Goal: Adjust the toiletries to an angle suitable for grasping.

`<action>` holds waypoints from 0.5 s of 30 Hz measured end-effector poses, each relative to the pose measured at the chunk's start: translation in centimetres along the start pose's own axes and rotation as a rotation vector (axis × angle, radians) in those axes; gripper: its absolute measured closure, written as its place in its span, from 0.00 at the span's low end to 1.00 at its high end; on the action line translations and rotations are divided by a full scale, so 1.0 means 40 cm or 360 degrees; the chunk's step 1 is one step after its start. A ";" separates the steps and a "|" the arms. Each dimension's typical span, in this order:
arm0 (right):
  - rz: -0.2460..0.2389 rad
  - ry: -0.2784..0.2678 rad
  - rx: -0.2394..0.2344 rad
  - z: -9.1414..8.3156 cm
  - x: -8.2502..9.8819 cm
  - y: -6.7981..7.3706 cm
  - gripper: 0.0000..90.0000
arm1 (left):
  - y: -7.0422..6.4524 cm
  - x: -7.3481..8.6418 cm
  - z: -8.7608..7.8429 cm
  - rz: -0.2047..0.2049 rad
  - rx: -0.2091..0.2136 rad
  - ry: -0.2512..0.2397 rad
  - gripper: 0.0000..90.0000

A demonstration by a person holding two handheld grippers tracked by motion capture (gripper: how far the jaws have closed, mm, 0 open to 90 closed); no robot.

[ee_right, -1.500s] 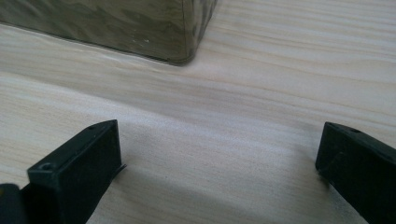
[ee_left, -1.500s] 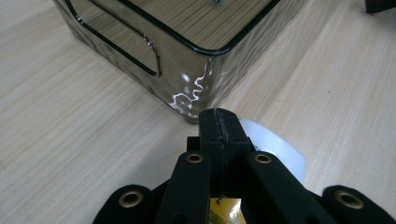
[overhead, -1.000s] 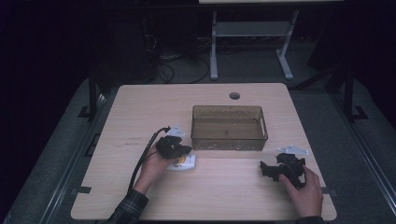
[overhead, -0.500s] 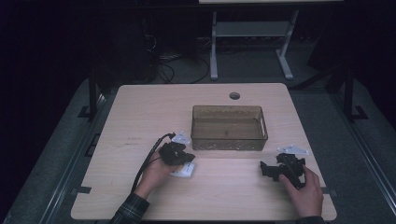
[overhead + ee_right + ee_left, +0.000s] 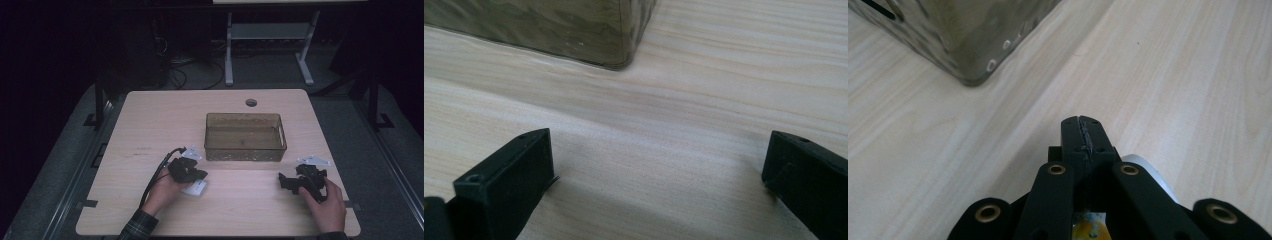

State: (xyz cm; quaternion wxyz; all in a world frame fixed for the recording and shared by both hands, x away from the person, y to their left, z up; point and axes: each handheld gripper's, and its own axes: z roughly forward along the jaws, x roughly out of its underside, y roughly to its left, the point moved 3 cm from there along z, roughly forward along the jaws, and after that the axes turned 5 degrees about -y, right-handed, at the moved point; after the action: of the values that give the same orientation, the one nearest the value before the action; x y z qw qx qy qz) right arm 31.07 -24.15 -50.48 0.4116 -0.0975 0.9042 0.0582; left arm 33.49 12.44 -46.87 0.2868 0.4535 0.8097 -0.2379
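a: left gripper [image 5: 192,174], near edge of the wooden table [image 5: 150,115], just in front of the brown translucent bin [image 5: 245,136]'s near left corner. jaws pressed together, tips meeting in a thin seam in the left gripper view [image 5: 1082,131].

b: holding anything?

a: cannot tell for sure. a small white object [image 5: 194,187] lying under and just behind the jaws in the high view, touching or nearly touching the gripper. in the left gripper view, a white rounded edge [image 5: 1145,167] peeking out to the right of the closed jaws, low down, plus a bit of yellow below, between the arms. nothing visible pinched at the tips.

b: and the right gripper [image 5: 289,181]?

a: resting near the table's right front, held in the right hand [image 5: 327,205], well apart from the white object. jaws spread wide in the right gripper view [image 5: 659,165], bare wood grain between them, nothing gripped.

b: bin position?

a: middle of the table, beyond both grippers. corner of it showing at upper left in the left gripper view [image 5: 968,35], and along the top in the right gripper view [image 5: 574,25]. looks empty from above.

b: left hand [image 5: 162,190]?

a: wrapped around the gripper's body, plaid sleeve at the bottom edge, black cable looping off to the left.
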 end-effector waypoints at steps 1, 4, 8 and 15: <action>-0.0001 0.0000 0.0000 0.000 0.000 0.000 0.00 | -0.003 0.003 -0.002 0.0005 0.0001 0.0007 1.00; 0.0000 0.0000 0.0000 0.000 0.000 0.000 0.00 | -0.009 0.009 -0.010 0.0003 0.0005 0.0006 1.00; 0.0000 -0.0001 0.0000 0.000 0.000 0.000 0.00 | -0.020 0.020 -0.018 -0.0016 0.0011 -0.0005 1.00; 0.0000 0.0000 0.0000 0.000 0.000 0.000 0.00 | -0.034 0.041 -0.038 -0.0003 0.0013 0.0007 1.00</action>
State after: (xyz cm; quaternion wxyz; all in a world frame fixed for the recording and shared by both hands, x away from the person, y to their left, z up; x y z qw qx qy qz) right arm 31.06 -24.15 -50.48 0.4116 -0.0975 0.9043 0.0581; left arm 31.25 13.76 -46.73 0.2830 0.4545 0.8097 -0.2404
